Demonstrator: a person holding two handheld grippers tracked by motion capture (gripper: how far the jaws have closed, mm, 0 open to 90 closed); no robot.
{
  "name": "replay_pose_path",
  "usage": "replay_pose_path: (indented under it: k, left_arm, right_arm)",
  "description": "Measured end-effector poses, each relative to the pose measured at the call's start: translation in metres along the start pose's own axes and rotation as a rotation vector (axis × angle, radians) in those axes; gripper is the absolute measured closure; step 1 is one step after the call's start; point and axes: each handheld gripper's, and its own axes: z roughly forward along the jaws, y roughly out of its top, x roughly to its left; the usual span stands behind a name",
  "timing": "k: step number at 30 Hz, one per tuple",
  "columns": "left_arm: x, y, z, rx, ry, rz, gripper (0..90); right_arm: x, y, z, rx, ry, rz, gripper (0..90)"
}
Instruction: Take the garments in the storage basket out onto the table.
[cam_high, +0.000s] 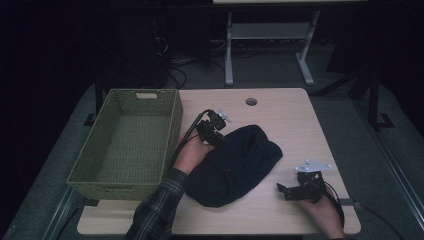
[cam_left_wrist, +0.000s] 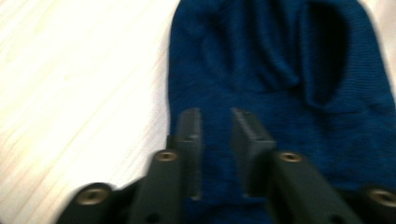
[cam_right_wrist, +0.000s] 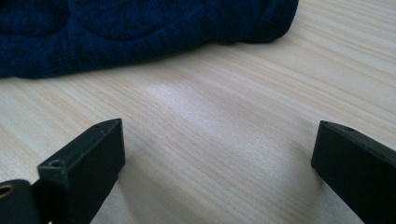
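A dark blue knit garment (cam_high: 240, 165) lies crumpled in the middle of the light wooden table (cam_high: 300, 115). My left gripper (cam_high: 218, 136) sits at the garment's far left edge, held by a hand with a plaid sleeve. In the left gripper view its jaws stand close together on the blue fabric (cam_left_wrist: 280, 70), so the left gripper (cam_left_wrist: 215, 112) looks shut on a fold of it. My right gripper (cam_high: 282, 191) rests near the table's front right, open and pointing left. In the right gripper view the wide-open right gripper (cam_right_wrist: 219, 125) frames bare wood, with the garment's hem (cam_right_wrist: 140, 28) beyond.
A green woven basket (cam_high: 125, 93) with nothing in it stands on the table's left side, close to my left hand. A round cable hole (cam_high: 251, 102) is at the table's far edge. A white desk frame (cam_high: 270, 35) stands on the floor behind.
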Motion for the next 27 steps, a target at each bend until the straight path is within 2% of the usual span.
replay_pose_path:
  k: [1, 2, 3, 4, 6, 9, 11, 13, 14, 15, 16, 19, 21, 22, 23, 27]
  left_arm:
    - [-0.001, -0.001, -0.002, 0.003, -0.016, -0.004, 85.1]
    - [-0.001, -0.001, -0.003, 0.006, -0.033, -0.002, 89.7]
    - [-0.003, -0.002, -0.004, 0.005, -0.044, -0.001, 89.7]
    - [-0.006, -0.005, -0.003, 0.024, -0.054, 0.006, 89.9]
    - [-0.007, -0.006, -0.001, 0.024, -0.054, 0.004, 89.9]
    - [-0.009, -0.012, 0.003, 0.025, -0.063, 0.012, 89.7]
    - [-0.009, -0.016, 0.004, 0.020, -0.070, 0.010, 89.6]
    - [-0.010, -0.019, 0.006, 0.015, -0.077, 0.005, 89.7]
    - [-0.010, -0.021, 0.006, 0.012, -0.080, 0.001, 89.7]
    - [-0.011, -0.022, 0.007, 0.012, -0.082, 0.003, 89.7]
    - [-0.011, -0.023, 0.007, 0.010, -0.084, 0.004, 89.6]
    - [-0.011, -0.025, 0.008, -0.006, -0.090, -0.003, 88.6]
    - [-0.010, -0.025, 0.011, 0.002, -0.090, 0.007, 88.5]
    - [-0.010, -0.025, 0.011, 0.001, -0.088, 0.005, 88.6]
    - [-0.009, -0.025, 0.012, 0.005, -0.086, 0.008, 88.6]
    - [-0.009, -0.026, 0.017, 0.010, -0.087, 0.009, 88.7]
  right_arm:
    - [0.000, 0.000, 0.000, 0.000, 0.000, 0.000, 2.5]
    - [0.000, 0.000, 0.000, 0.000, 0.000, 0.000, 2.5]
    - [0.000, 0.000, 0.000, 0.000, 0.000, 0.000, 2.5]
    - [0.000, 0.000, 0.000, 0.000, 0.000, 0.000, 2.5]
    - [0.000, 0.000, 0.000, 0.000, 0.000, 0.000, 2.9]
    - [0.000, 0.003, -0.007, 0.019, 0.003, 0.000, 19.3]
    - [0.002, 0.006, -0.014, -0.005, 0.024, 0.013, 29.4]
    - [0.003, 0.007, -0.017, -0.020, 0.033, 0.006, 32.9]
    - [0.006, 0.009, -0.020, -0.033, 0.066, 0.005, 46.4]
    - [0.006, 0.009, -0.020, -0.033, 0.066, 0.005, 46.4]
    - [0.008, 0.011, -0.022, -0.042, 0.089, -0.001, 52.0]
    - [0.016, 0.015, -0.023, -0.044, 0.159, -0.029, 76.4]
    - [0.024, 0.019, -0.024, -0.053, 0.200, -0.046, 88.2]
    - [0.032, 0.024, -0.023, -0.069, 0.230, -0.063, 90.0]
    - [0.032, 0.024, -0.023, -0.069, 0.230, -0.063, 90.0]
    - [0.048, 0.032, -0.017, -0.074, 0.278, -0.086, 90.0]
